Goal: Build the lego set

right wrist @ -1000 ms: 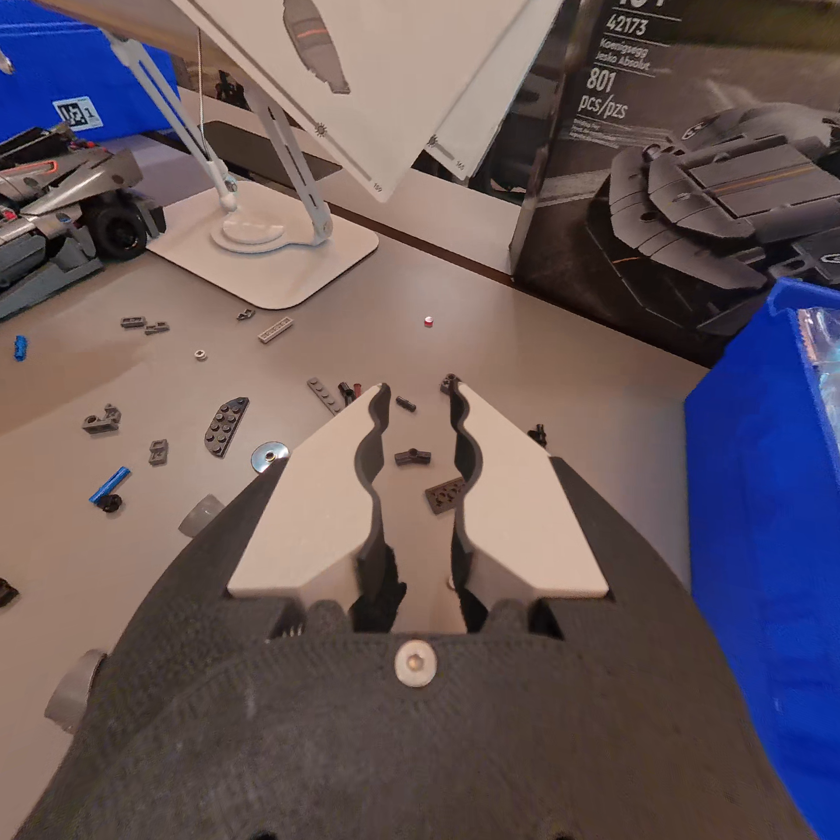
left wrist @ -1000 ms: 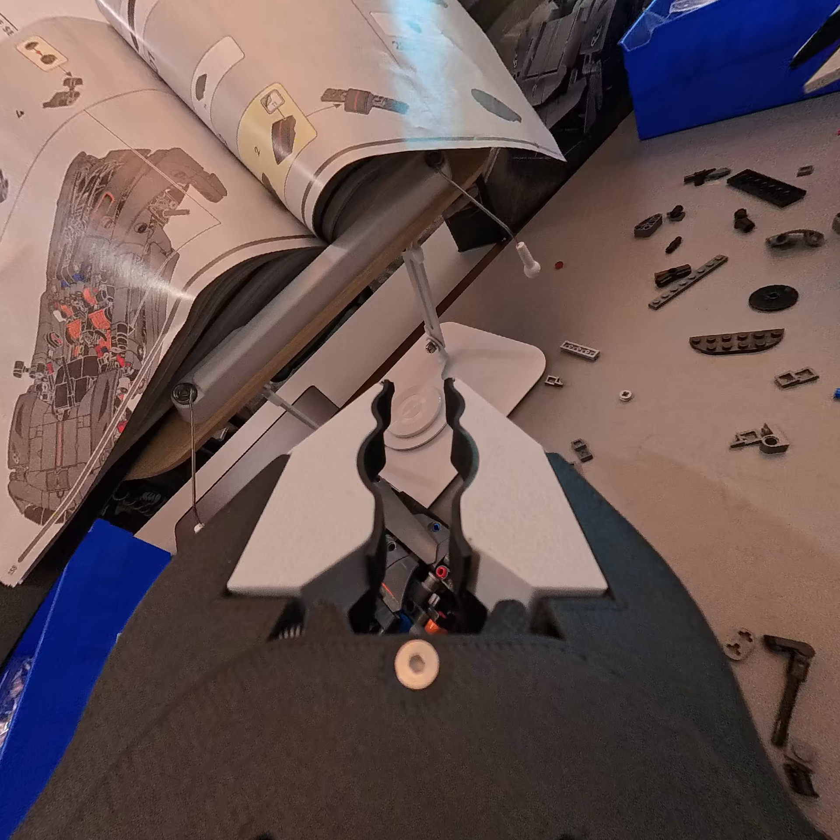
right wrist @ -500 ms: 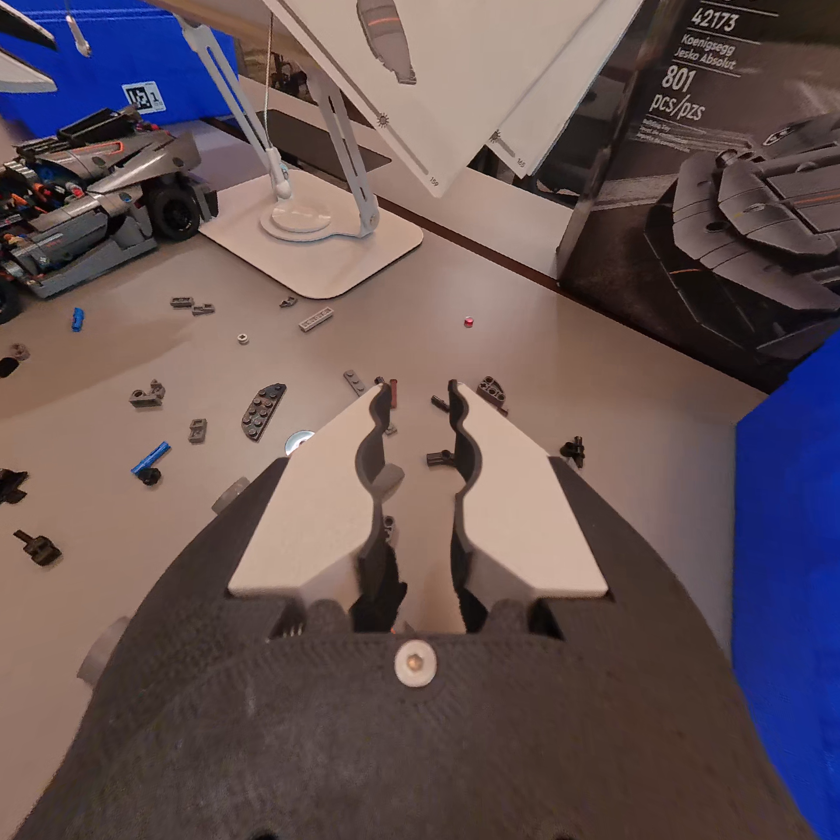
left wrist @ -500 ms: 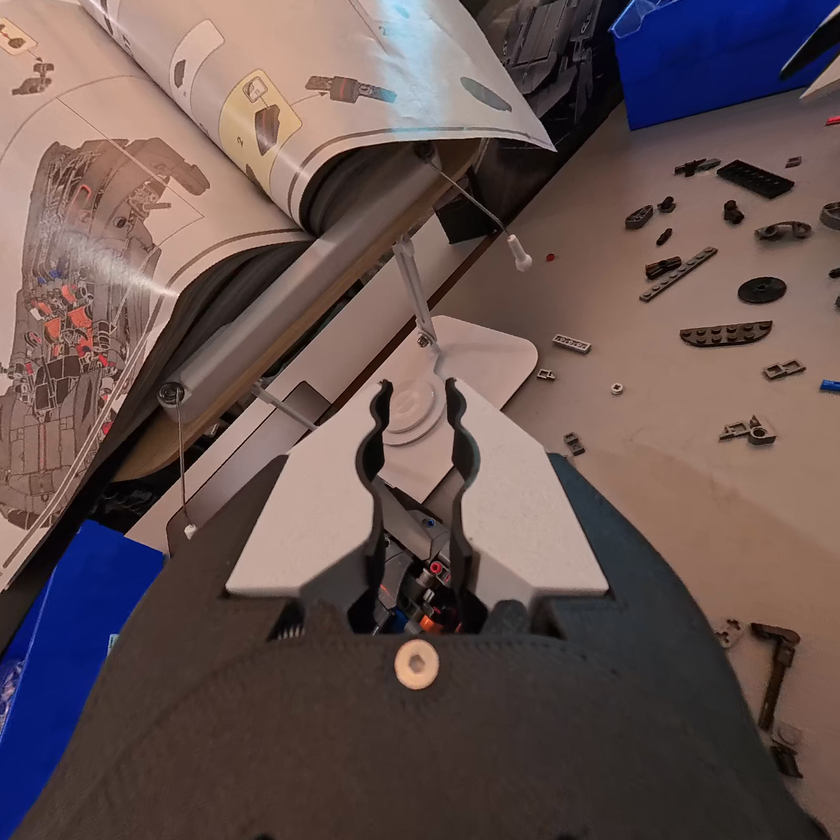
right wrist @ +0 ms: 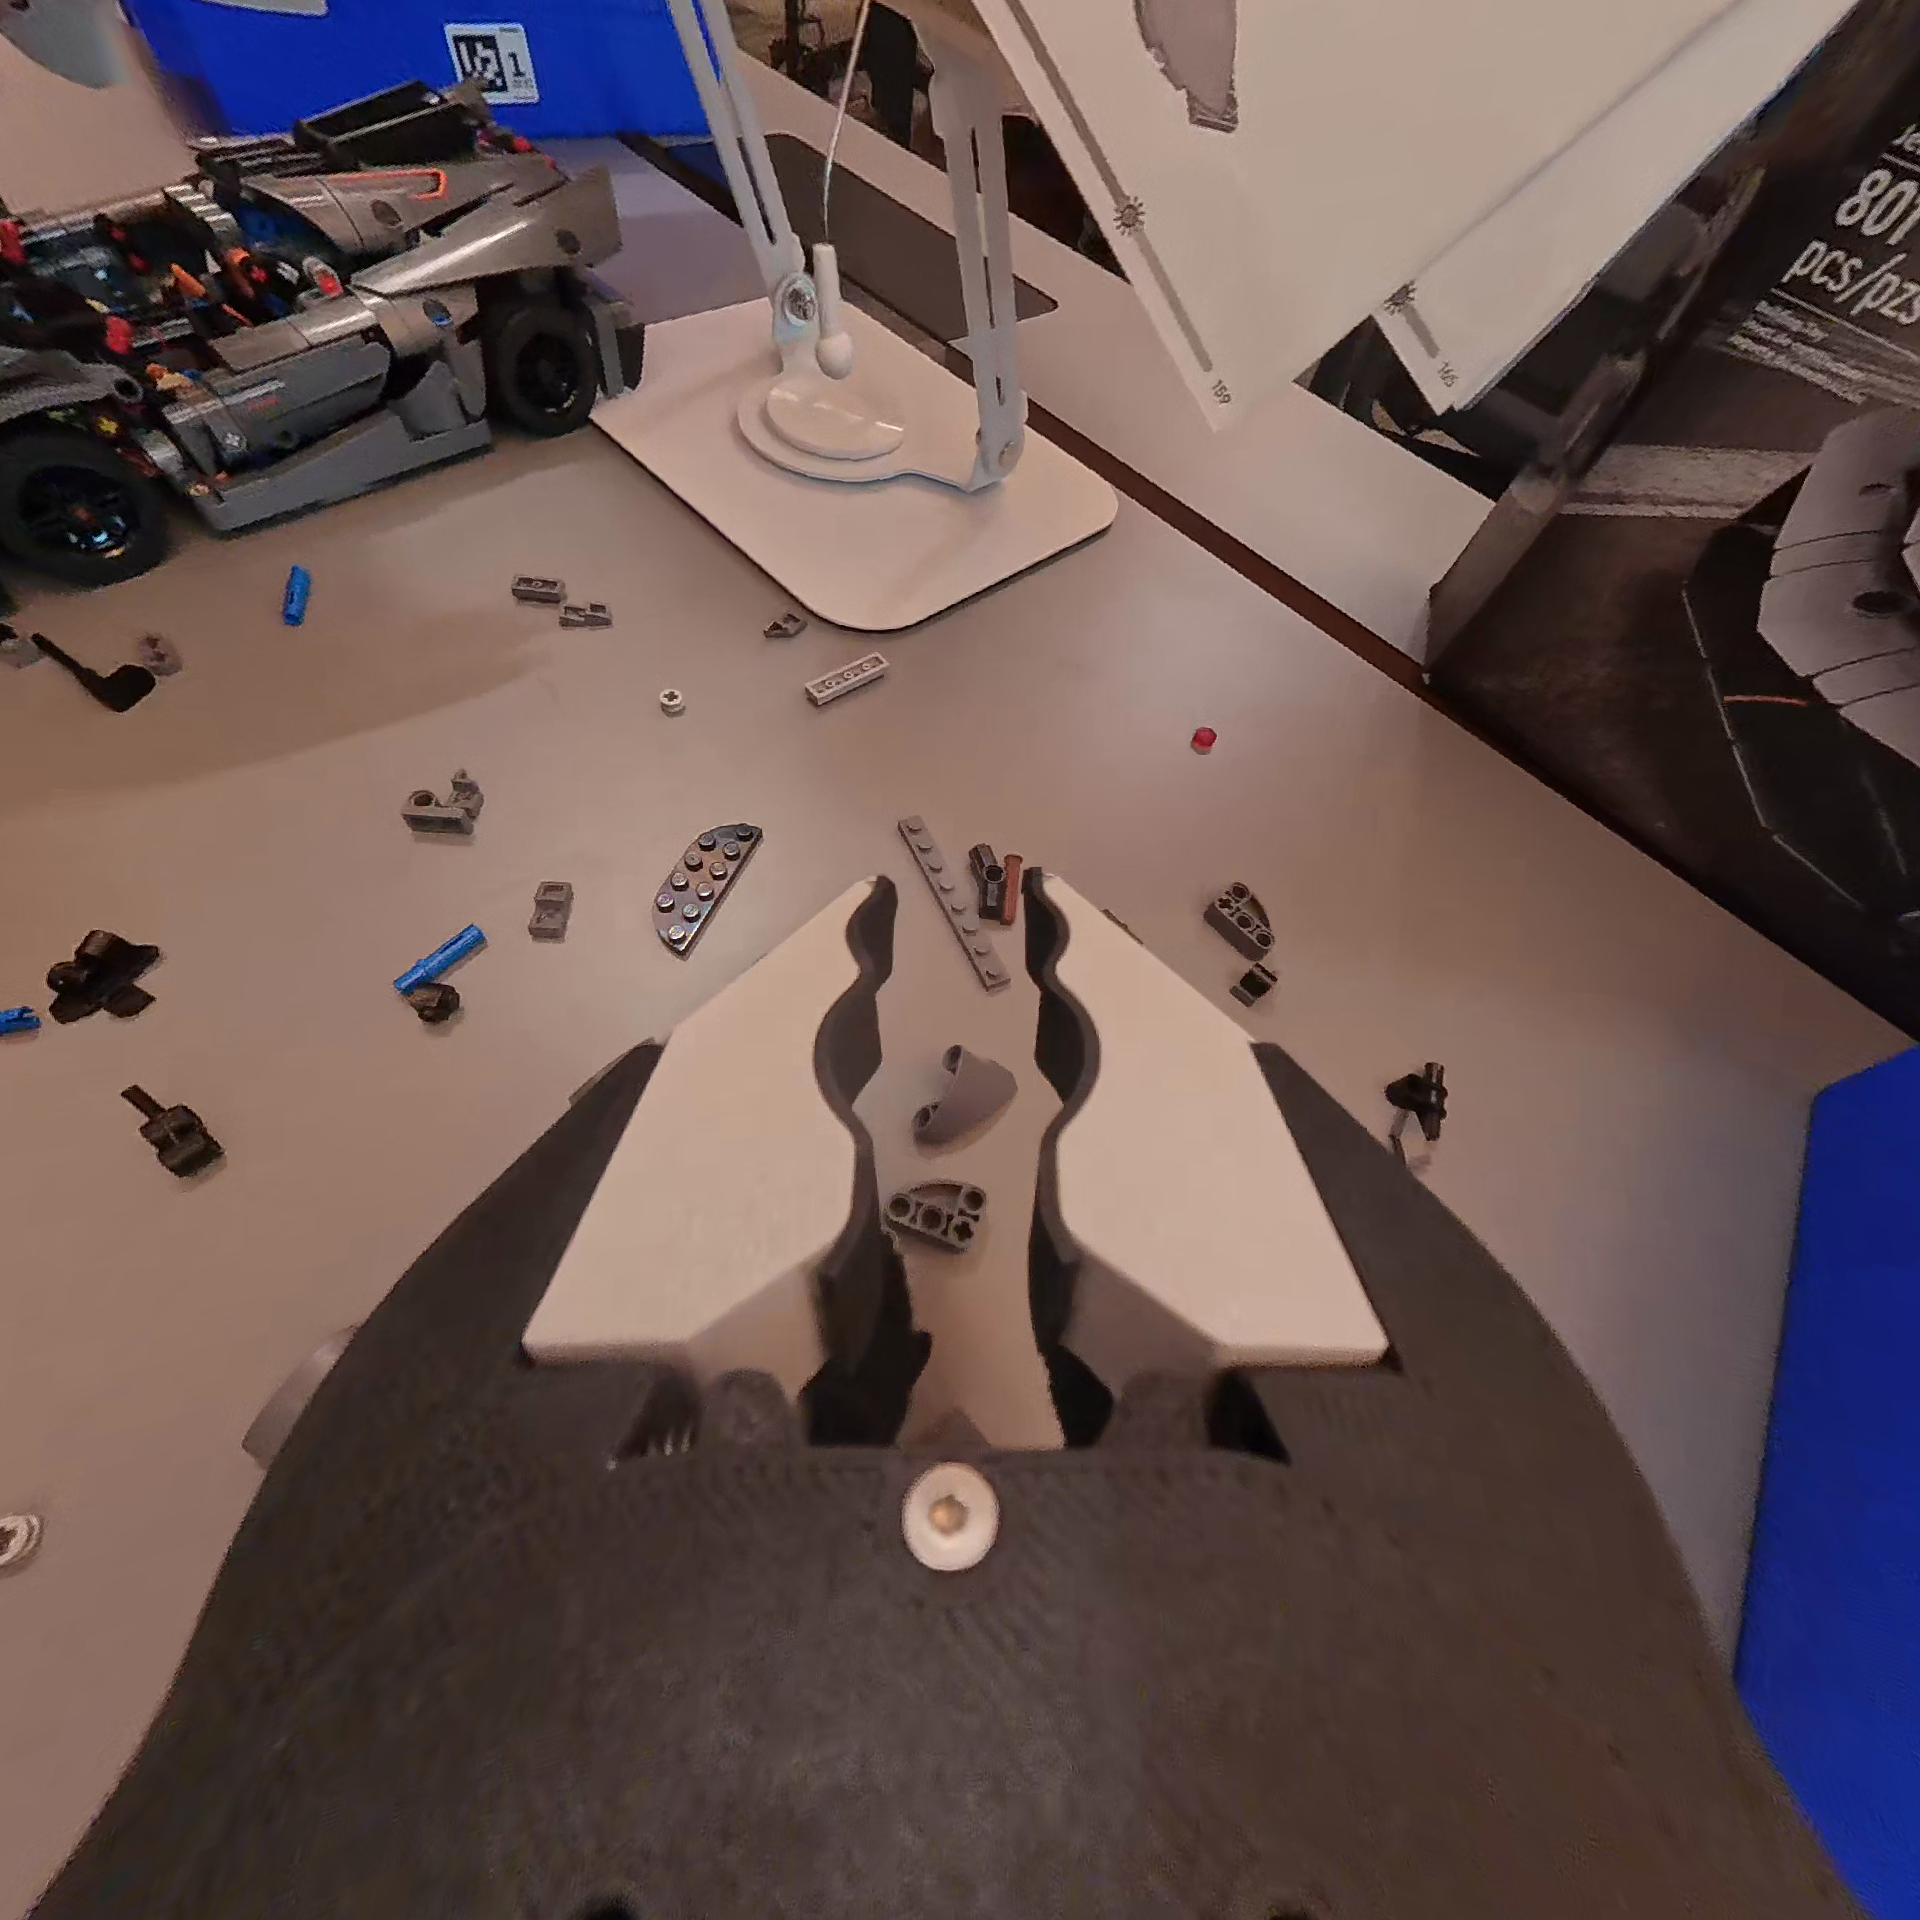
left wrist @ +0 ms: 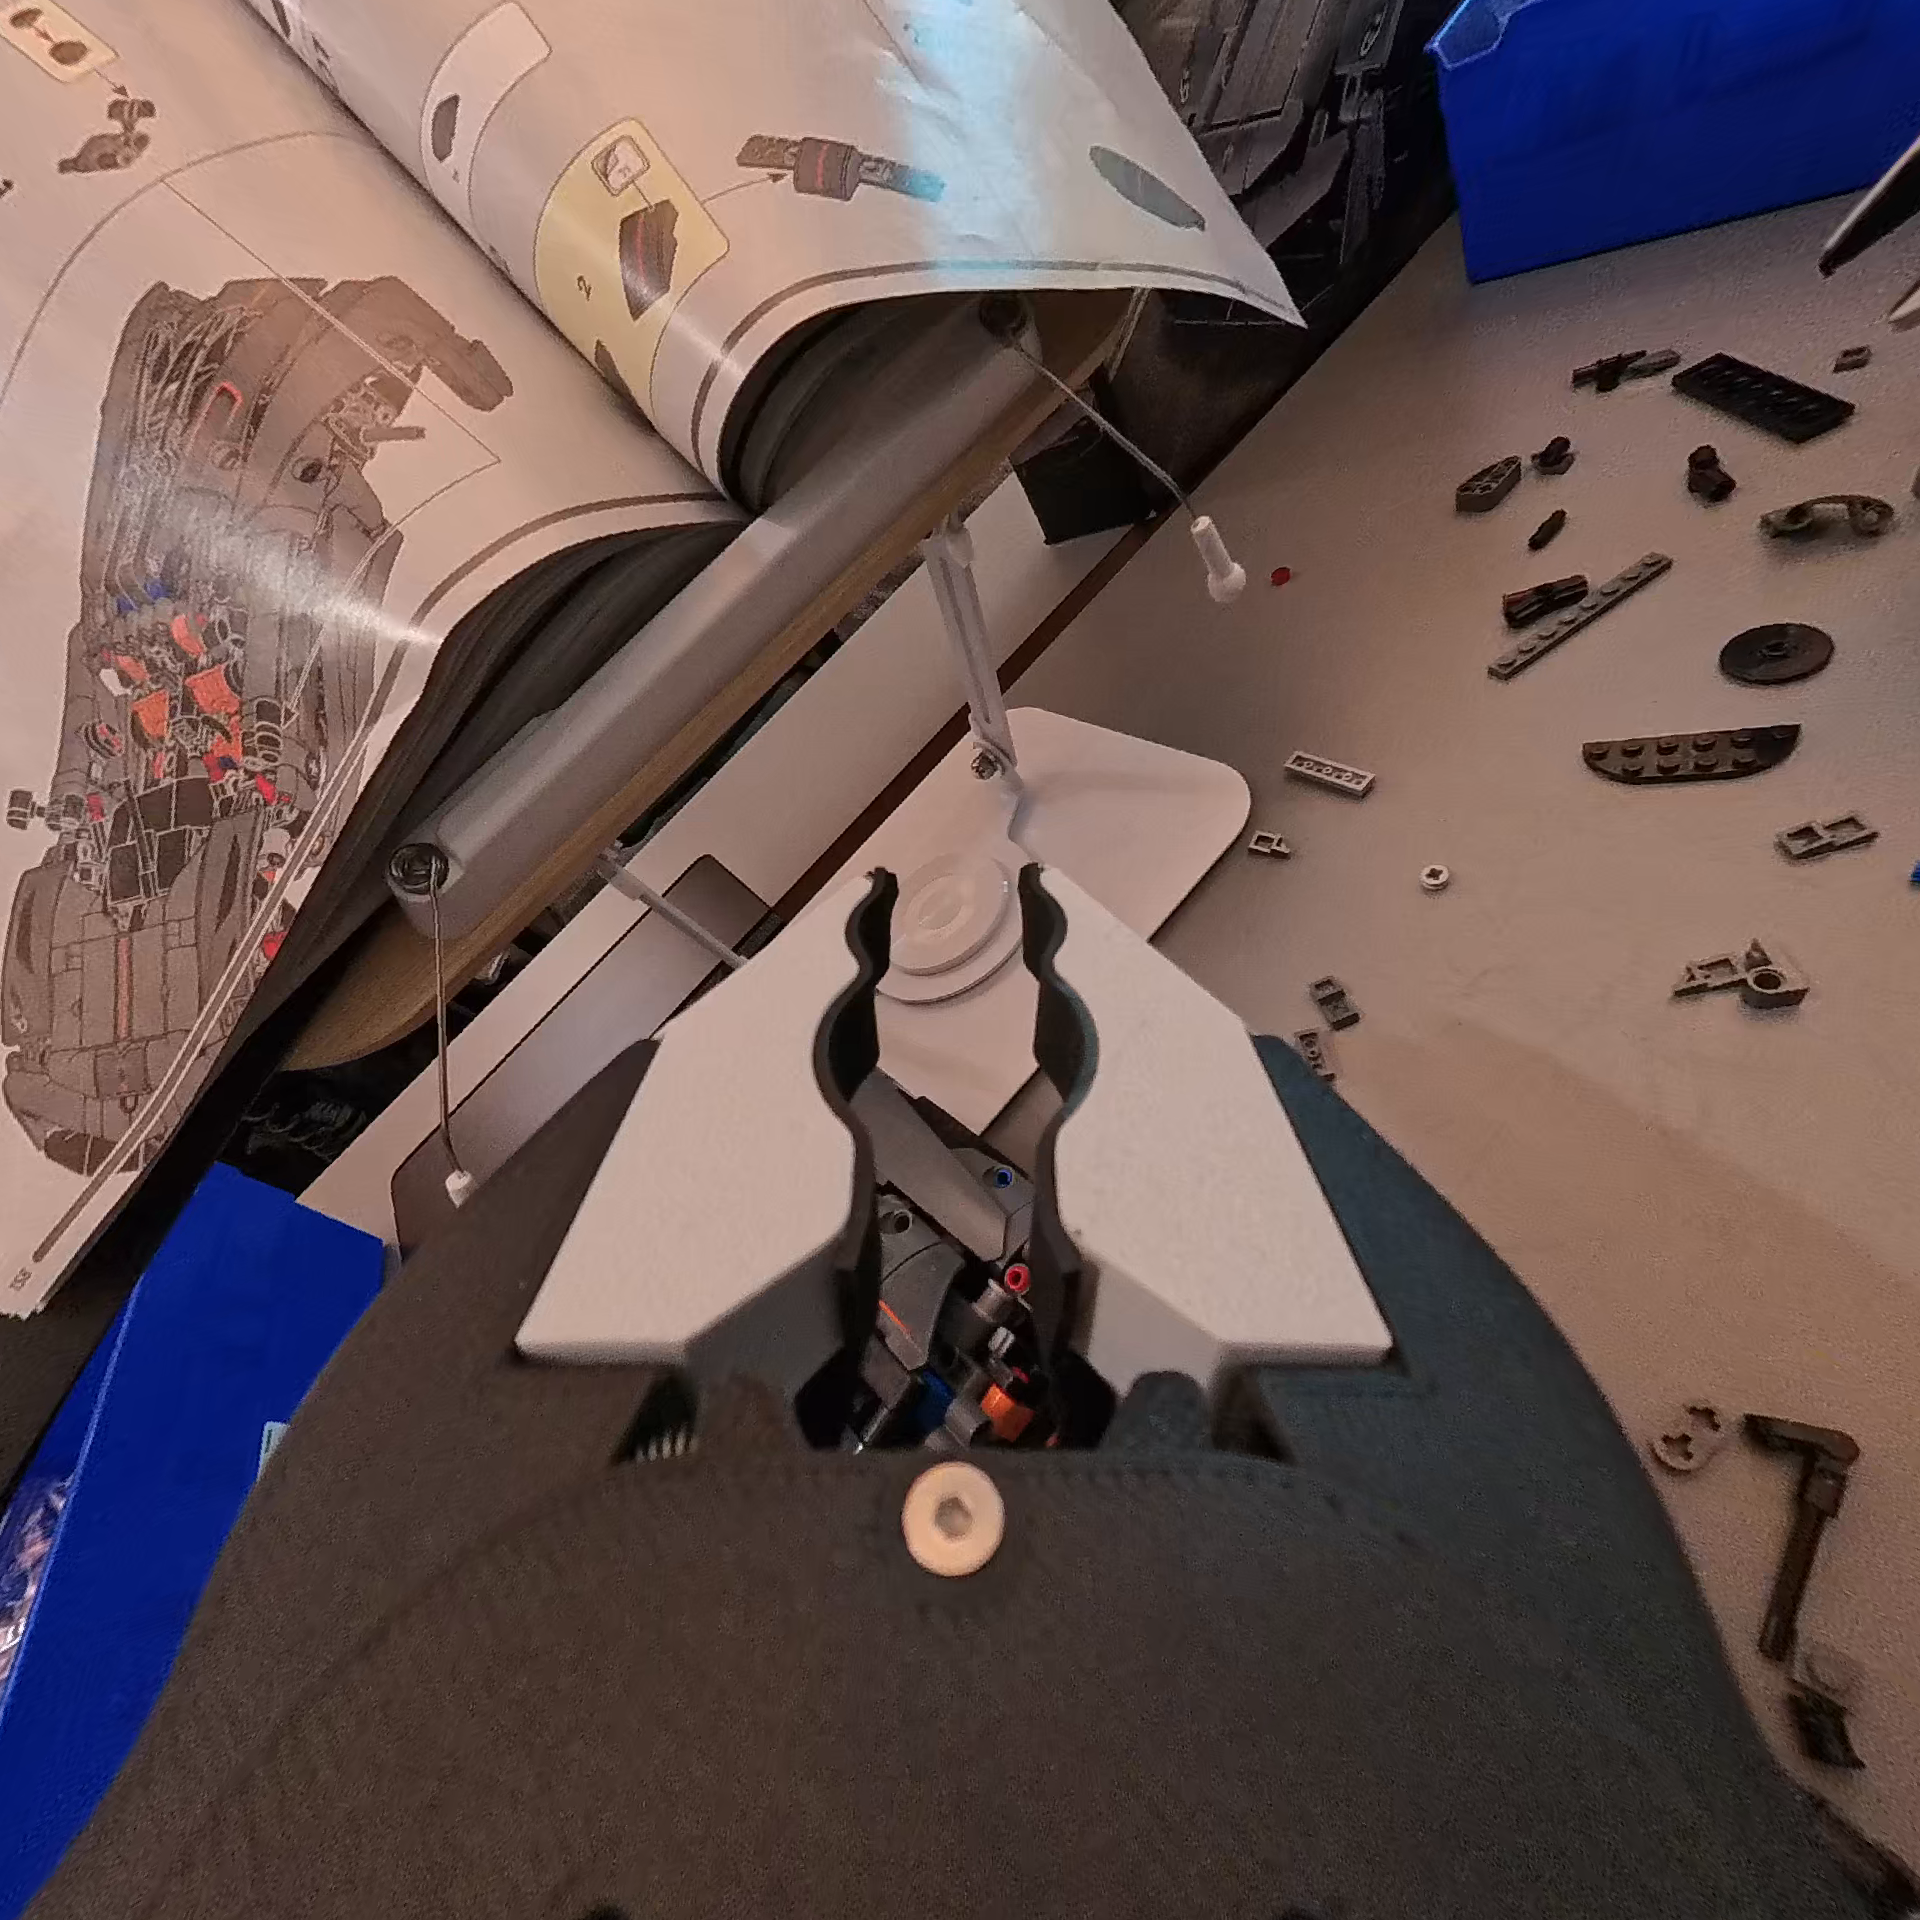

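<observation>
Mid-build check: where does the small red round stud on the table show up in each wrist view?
Left wrist view: small red stud upper right of centre, on the table just right of the white cord tip.
Right wrist view: same stud right of centre, on bare table between the stand's base and the set box.
Shared landmark: white book stand base.

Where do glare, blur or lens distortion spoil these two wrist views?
Left wrist view: a streak of glare crosses the open glossy instruction booklet; fisheye bending curves the grey tabletop. Right wrist view: the partly built grey lego car is soft and slightly smeared at the frame edge, while the small curved grey lego piece between the open right gripper fingers is sharp.
</observation>
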